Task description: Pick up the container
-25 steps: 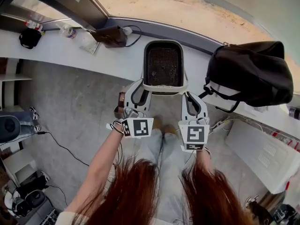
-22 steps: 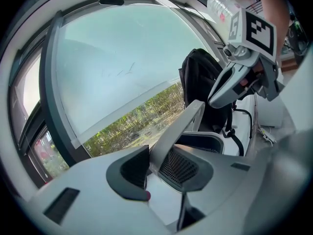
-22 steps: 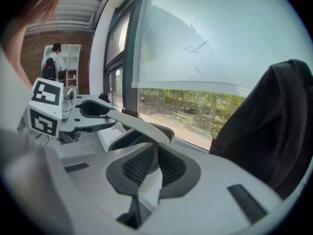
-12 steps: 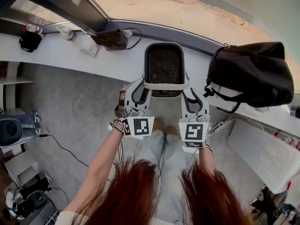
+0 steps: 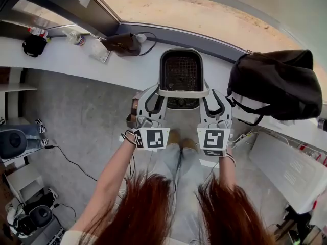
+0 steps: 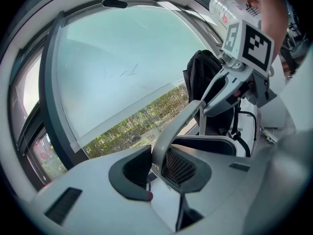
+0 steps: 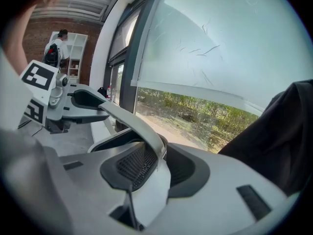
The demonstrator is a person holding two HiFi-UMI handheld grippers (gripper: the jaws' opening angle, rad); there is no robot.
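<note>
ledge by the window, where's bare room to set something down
Bare: the ledge between the brown pouch and the container, toward its near edge. Crowded: the black bag close on the container's right; bottle and black item at far left.

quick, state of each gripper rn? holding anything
left gripper: open, jaws have just been closing round the handle of the container, not clamped yet
right gripper: open, jaws have just been opening; handle between them, ungripped
</note>
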